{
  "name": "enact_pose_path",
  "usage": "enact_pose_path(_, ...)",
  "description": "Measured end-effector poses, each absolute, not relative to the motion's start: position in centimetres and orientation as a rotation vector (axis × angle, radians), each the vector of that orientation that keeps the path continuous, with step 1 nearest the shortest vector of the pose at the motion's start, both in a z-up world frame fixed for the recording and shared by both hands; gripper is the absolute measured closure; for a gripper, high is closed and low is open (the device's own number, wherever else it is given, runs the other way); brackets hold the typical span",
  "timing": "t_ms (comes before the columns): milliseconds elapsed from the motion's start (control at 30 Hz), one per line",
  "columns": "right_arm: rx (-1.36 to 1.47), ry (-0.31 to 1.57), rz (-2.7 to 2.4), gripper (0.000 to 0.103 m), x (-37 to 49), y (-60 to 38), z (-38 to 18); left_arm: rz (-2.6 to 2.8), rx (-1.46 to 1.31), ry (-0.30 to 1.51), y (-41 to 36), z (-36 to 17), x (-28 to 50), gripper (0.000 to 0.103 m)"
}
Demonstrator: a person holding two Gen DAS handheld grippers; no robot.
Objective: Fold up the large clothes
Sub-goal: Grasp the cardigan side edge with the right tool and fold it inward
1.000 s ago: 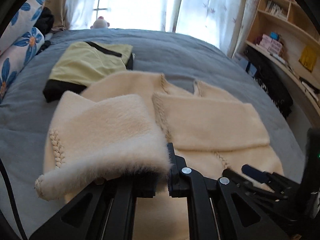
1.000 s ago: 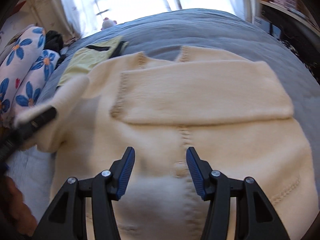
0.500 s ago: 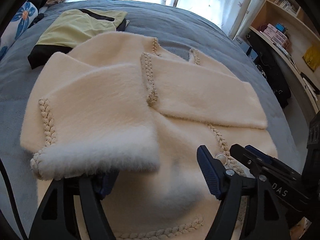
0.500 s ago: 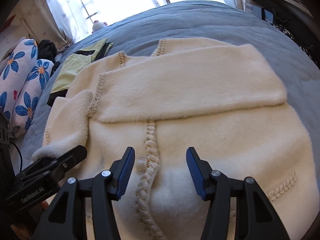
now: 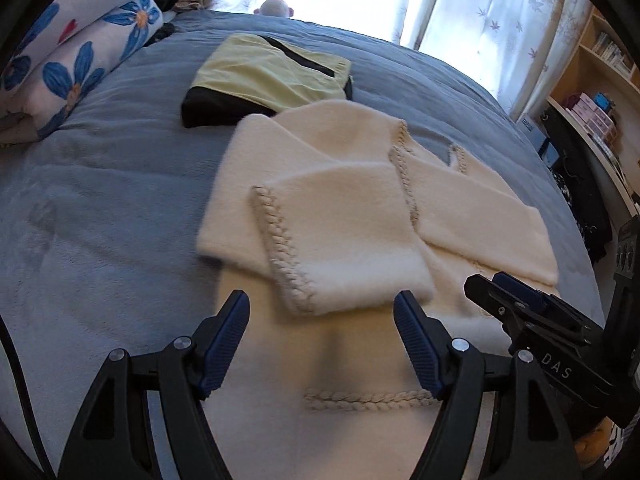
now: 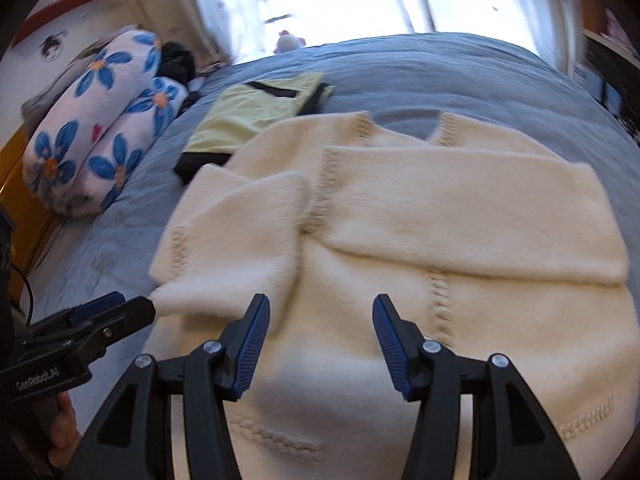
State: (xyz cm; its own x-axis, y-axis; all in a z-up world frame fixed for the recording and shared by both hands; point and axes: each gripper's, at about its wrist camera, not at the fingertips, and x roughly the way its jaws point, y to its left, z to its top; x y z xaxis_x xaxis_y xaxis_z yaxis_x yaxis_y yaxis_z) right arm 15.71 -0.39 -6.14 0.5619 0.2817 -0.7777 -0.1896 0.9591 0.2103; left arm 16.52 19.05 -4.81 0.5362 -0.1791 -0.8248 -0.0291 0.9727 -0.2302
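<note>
Looking along my left gripper (image 5: pixel 322 334), I saw its jaws spread apart with nothing between them; they had just been opening. Ahead of them the cream cardigan (image 5: pixel 360 420) lay flat on the blue bedspread (image 5: pixel 100 220), its left sleeve (image 5: pixel 340 240) folded across the front and the other sleeve (image 5: pixel 480 220) folded over beside it. A folded yellow and black garment (image 5: pixel 264 76) lay beyond the cardigan's shoulder, and floral pillows (image 5: pixel 72 52) sat far left. My right gripper (image 5: pixel 516 300) showed at the right edge

Through the right wrist camera, my right gripper (image 6: pixel 320 340) hung released above the cardigan (image 6: pixel 500 320), gripping nothing, its blue pads (image 6: pixel 252 344) apart. The left gripper (image 6: pixel 104 312) sat at the lower left, just beside the sleeve (image 6: pixel 248 248) cuff, in a hand (image 6: pixel 64 432)
</note>
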Motion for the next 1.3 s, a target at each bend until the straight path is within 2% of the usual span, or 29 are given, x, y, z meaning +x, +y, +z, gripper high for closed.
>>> enact_pose_path(333, -0.211, 0.955, 0.422, 0.049, 15.1, 6.8, -6.8, -0.031, -0.305, 1.003, 23.3, -5.4, 15.3, 0.03)
enact_pose_path(1000, -0.53, 0.883, 0.357, 0.05, 16.0, 11.5, -9.2, 0.005, -0.377, 1.038, 25.9, -7.3, 15.1, 0.03)
enact_pose_path(1033, -0.52, 0.882, 0.357, 0.062, 16.3, 11.5, -9.3, 0.006, -0.377, 1.038, 25.9, -7.4, 15.1, 0.03)
enact_pose_path(1067, -0.512, 0.893, 0.357, 0.082, 16.7, 11.5, -9.4, 0.007, -0.378, 1.039, 25.9, -7.4, 15.2, 0.03)
enact_pose_path(1100, -0.495, 0.912, 0.361, 0.089, 17.1, 11.4, -9.5, 0.008, -0.378, 1.04, 25.9, -7.4, 15.3, 0.03)
enact_pose_path(1167, -0.418, 0.931, 0.375, 0.095, 18.1, 10.7, -8.8, 0.009, -0.375, 1.037, 25.8, -7.2, 15.4, 0.03)
enact_pose_path(1300, -0.309, 0.872, 0.376, 0.095, 19.5, 9.3, -5.0, -0.003, -0.355, 1.014, 25.2, -6.3, 15.6, 0.03)
